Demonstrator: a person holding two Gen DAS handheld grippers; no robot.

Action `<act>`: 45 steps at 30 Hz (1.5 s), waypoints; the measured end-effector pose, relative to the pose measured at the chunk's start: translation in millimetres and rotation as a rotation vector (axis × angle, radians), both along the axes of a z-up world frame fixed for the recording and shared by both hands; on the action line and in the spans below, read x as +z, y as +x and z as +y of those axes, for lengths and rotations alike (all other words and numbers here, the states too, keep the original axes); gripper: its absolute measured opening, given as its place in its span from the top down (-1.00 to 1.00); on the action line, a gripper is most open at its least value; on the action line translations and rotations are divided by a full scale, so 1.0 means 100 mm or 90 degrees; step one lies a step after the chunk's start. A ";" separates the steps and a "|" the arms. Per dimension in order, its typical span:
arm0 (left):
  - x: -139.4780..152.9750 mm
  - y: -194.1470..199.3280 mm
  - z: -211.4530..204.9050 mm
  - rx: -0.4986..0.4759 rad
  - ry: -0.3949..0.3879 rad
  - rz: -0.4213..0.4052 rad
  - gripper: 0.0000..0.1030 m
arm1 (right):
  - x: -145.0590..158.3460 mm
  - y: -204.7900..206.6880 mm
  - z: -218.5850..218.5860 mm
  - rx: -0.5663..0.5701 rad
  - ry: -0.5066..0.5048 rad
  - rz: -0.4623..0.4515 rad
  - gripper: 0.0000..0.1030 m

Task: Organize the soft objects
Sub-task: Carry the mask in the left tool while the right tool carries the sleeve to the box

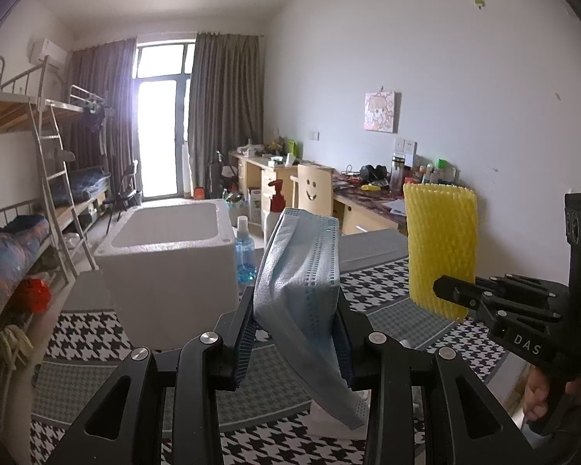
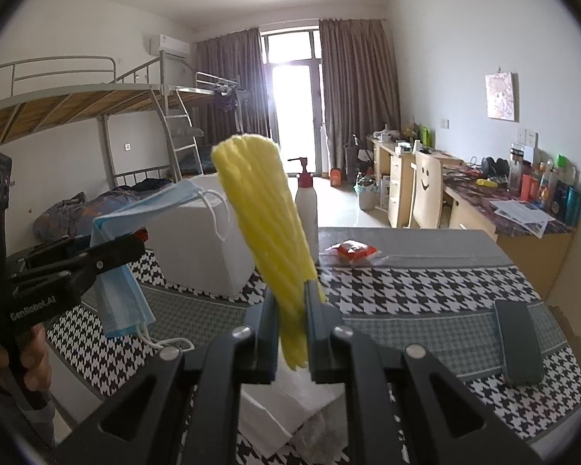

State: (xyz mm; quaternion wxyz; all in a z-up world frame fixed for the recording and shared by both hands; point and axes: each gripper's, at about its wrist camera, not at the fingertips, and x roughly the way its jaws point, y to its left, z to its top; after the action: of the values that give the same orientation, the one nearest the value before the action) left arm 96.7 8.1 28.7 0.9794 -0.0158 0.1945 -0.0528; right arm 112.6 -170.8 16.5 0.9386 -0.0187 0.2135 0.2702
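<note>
In my left wrist view, the left gripper (image 1: 295,323) was clamped on a stack of blue surgical masks (image 1: 298,271), pinched across the lower middle so that the stack stood tall up the centre of the frame and its free end drooped below the pads. The white foam box (image 1: 166,263), open at the top, sat just to the left of the masks in that frame and farther off; I judged it the likely place for the soft things, and the left tool looked the nearer of the two to it. The move would turn on that: the masks' long axis ran roughly upright, so they would need carrying leftward and forward over the box rim, then letting down end first.

In the right wrist view, the right gripper (image 2: 292,333) was closed on a yellow foam net sleeve (image 2: 267,224), which rose up and leaned toward the upper left of the frame, its tip in front of the box (image 2: 197,244). The two held things were near each other but apart.

Behind the box stood a white pump bottle (image 2: 306,205) and a blue spray bottle (image 1: 244,257), close enough to be knocked. A red snack packet (image 2: 352,252) and a dark flat case (image 2: 517,343) lay well apart on the houndstooth tablecloth (image 2: 406,290).
</note>
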 end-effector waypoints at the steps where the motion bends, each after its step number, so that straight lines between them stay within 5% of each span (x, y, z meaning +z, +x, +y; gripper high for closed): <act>1: 0.01 0.01 0.01 0.001 0.000 0.000 0.27 | 0.01 0.01 0.01 0.001 0.001 0.000 0.71; 45: 0.34 0.35 0.24 0.046 -0.004 -0.027 0.27 | 0.38 0.43 0.33 0.037 -0.006 -0.018 0.71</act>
State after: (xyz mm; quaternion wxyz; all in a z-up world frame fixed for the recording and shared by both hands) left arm 131.4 32.1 62.6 0.9845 -0.0247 0.1730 -0.0180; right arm 155.7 -137.7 54.3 0.9332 -0.0337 0.2006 0.2963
